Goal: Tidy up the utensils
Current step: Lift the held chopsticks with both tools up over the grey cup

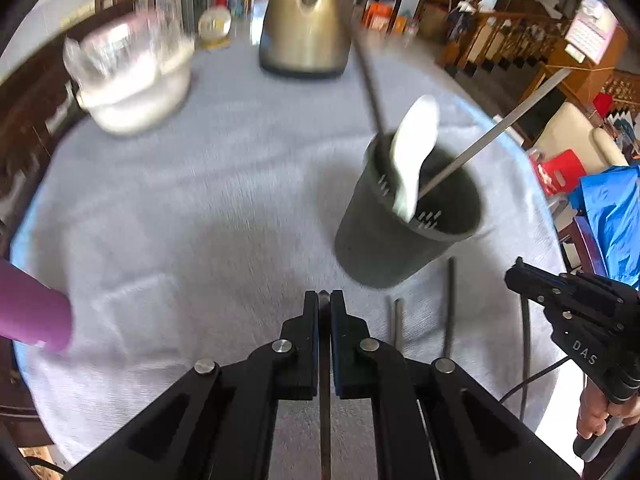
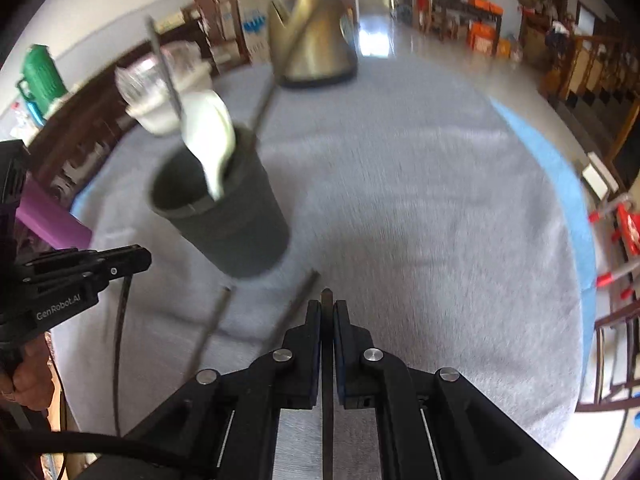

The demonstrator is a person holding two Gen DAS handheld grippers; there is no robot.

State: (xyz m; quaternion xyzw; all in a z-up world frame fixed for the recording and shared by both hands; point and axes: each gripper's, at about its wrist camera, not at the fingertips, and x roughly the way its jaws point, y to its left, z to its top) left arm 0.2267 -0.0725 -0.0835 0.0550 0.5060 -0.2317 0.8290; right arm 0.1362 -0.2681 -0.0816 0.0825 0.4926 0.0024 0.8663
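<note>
A dark grey utensil holder [image 1: 404, 224] stands on the cloth-covered round table [image 1: 200, 200]; it also shows in the right wrist view [image 2: 232, 216]. It holds a white spoon [image 1: 414, 152] and two metal chopsticks [image 1: 496, 132]. My left gripper [image 1: 324, 300] is shut on a thin metal chopstick [image 1: 325, 420], near the holder's left front. My right gripper [image 2: 327, 308] is shut on another metal chopstick [image 2: 327, 400], to the holder's right; it also shows in the left wrist view [image 1: 520, 276]. Loose chopsticks [image 1: 450, 308] lie on the cloth in front of the holder.
A brass-coloured kettle [image 1: 304, 24] stands at the far side. A white bowl with clear glasses [image 1: 132, 76] stands at the far left. A purple object [image 1: 32, 312] lies at the left edge. A black cable [image 2: 118, 352] hangs by the left gripper.
</note>
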